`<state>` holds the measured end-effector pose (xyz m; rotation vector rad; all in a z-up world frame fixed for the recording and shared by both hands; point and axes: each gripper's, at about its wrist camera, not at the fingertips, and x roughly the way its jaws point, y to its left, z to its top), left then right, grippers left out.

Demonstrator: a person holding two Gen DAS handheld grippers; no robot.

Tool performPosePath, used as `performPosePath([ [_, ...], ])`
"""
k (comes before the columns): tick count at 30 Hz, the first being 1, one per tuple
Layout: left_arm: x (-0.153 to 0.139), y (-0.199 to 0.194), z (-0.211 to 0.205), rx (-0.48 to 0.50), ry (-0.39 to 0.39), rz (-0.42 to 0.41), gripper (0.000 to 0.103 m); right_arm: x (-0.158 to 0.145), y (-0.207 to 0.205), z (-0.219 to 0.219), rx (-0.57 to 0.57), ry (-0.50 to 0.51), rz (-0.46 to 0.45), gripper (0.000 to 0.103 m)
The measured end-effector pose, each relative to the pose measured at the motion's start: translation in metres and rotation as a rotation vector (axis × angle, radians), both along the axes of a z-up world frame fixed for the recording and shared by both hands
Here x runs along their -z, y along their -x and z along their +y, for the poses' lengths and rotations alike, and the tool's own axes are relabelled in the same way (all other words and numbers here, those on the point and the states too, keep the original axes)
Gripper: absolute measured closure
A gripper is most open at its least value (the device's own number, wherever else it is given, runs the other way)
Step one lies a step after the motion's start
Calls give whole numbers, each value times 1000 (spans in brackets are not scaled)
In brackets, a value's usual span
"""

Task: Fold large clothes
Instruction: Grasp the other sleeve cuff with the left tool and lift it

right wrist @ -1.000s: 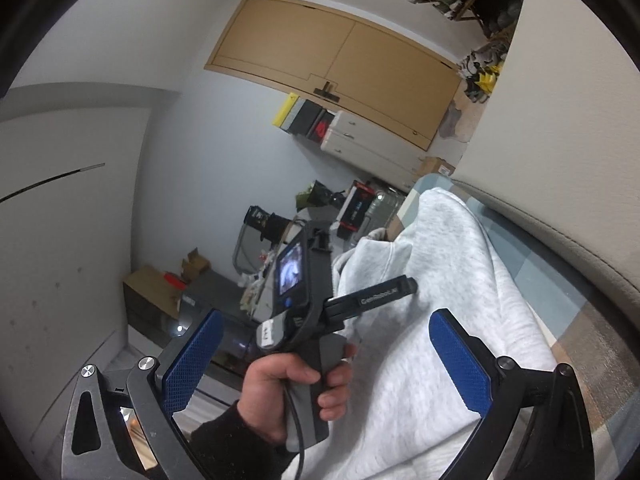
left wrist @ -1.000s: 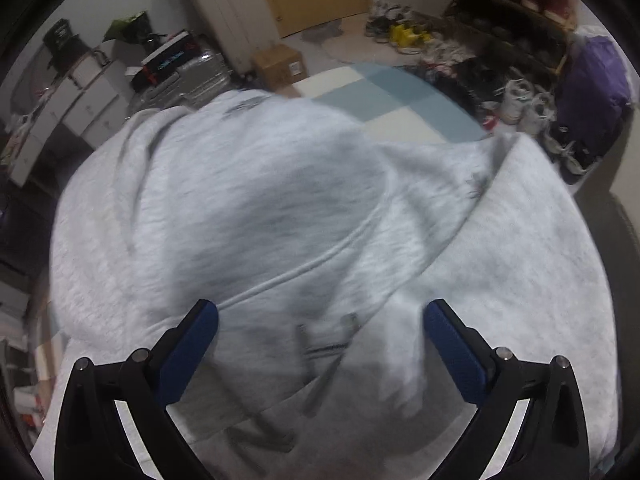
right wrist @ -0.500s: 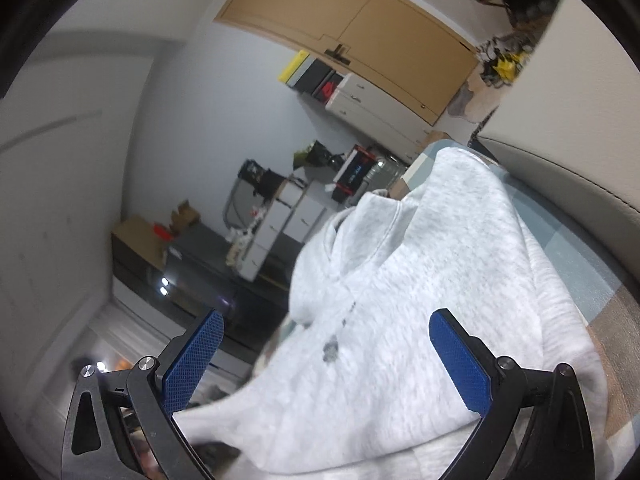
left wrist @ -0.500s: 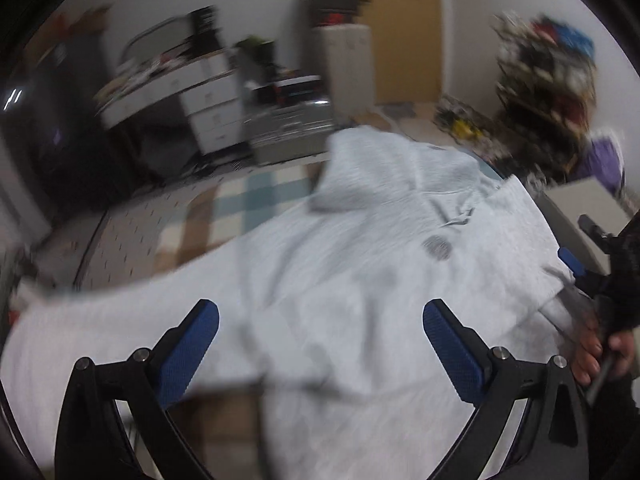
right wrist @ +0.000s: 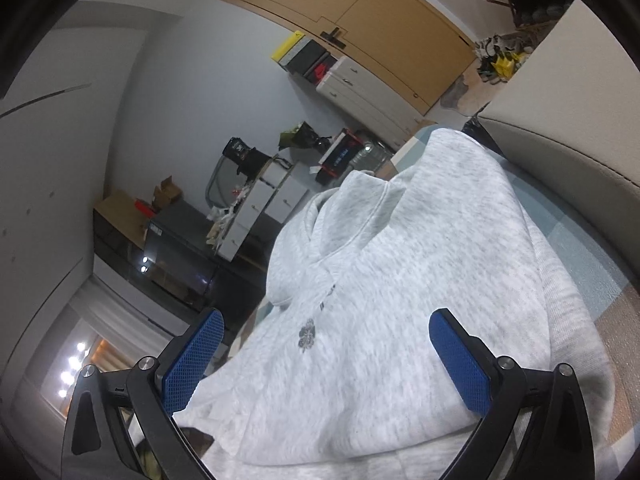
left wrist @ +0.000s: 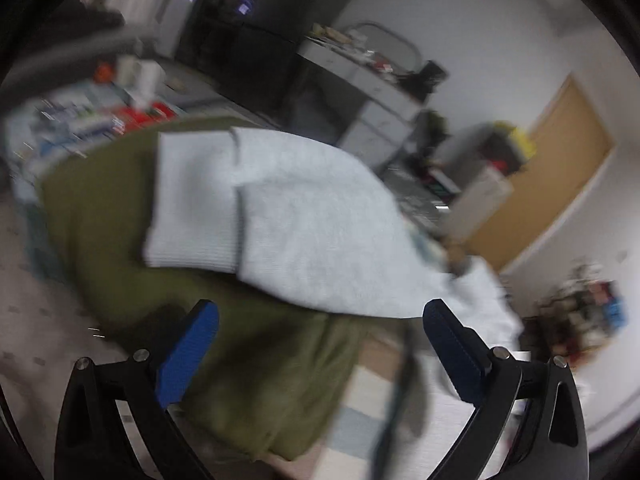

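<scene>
In the left wrist view the sweatshirt sleeve (left wrist: 304, 224) lies across a blanket (left wrist: 248, 360), the left gripper (left wrist: 320, 350) near and above both; a door (left wrist: 552, 168) stands far right; in the right wrist view the sweatshirt (right wrist: 392, 304) lies ahead of the right gripper (right wrist: 326, 354), drawers (right wrist: 264, 208) beyond at left, a sofa edge (right wrist: 568, 168) at right.
</scene>
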<state>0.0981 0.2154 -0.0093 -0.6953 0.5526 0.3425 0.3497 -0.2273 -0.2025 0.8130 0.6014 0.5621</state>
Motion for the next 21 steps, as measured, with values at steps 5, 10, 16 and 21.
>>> performPosePath([
  [5, 13, -22, 15, 20, 56, -39, 3, 0, -1, 0, 5, 2, 12, 0],
  [10, 33, -37, 33, -103, 176, 4, 3, 0, -1, 0, 6, -5, 13, 0],
  [16, 24, -36, 22, -256, 44, 41, 38, 1, -1, -1, 5, -17, 12, 0],
  [21, 7, -39, 25, -297, -101, 80, 91, 0, -2, 0, 3, -16, 10, 0],
])
